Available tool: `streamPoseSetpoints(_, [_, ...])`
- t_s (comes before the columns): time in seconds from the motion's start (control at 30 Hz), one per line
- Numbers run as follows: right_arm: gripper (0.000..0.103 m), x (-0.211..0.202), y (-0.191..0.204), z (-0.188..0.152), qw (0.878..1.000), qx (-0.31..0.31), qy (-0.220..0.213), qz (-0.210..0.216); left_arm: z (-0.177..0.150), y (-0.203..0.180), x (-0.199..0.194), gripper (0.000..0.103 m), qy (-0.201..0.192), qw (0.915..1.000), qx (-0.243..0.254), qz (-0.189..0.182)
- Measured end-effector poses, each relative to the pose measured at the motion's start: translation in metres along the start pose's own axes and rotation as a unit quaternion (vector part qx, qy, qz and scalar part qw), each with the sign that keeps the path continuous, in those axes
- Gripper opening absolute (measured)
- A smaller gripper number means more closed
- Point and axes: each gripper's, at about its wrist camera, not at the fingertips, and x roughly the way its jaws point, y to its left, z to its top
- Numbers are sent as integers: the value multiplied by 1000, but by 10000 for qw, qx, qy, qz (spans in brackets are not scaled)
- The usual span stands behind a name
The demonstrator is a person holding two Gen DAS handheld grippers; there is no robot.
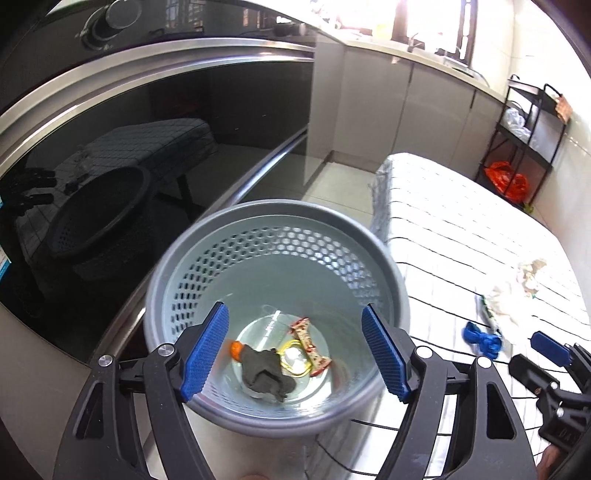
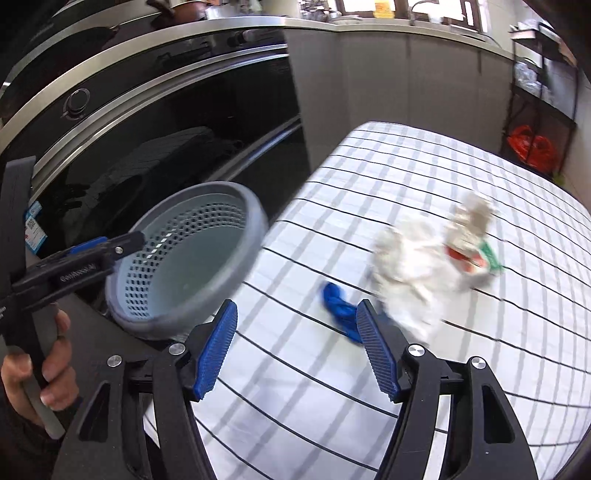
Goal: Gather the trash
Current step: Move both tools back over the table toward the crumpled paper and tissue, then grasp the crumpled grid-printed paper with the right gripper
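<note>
2 trash scraps (image 2: 424,266) on checked tablecloth (image 2: 406,177); oven (image 2: 166,122) beside.

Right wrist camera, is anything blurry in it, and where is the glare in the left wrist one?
In the right wrist view, the white crumpled paper and the blue scrap on the checked tablecloth are smeared by motion blur, as is the bin rim. In the left wrist view, the window is blown out white, and the dark oven door mirrors the bin.

Glossy black oven front (image 1: 155,122), pale cabinets (image 1: 399,110), bright window (image 1: 424,18), black shelf rack (image 1: 524,122), tiled floor (image 1: 332,181).
</note>
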Motion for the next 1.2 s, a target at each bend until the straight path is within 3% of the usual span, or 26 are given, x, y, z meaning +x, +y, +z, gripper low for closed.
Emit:
streamPoseSetpoints(0.23, [67, -32, -69, -24, 9973, 490, -85, -544, -6, -31, -3, 79, -23, 9996, 105, -257])
streamPoseSetpoints(0.47, [67, -44, -118, -28, 9932, 821, -218, -797, -12, -79, 1, 84, -15, 9984, 399, -410])
streamPoseSetpoints(0.73, [68, -37, -132, -2, 9936, 667, -404, -813, -17, -121, 12, 85, -2, 9970, 575, -517])
streamPoseSetpoints(1.2, [71, 16, -140, 39, 9943, 793, -332, -624, -13, -138, 43, 86, 140, 9977, 545, -371])
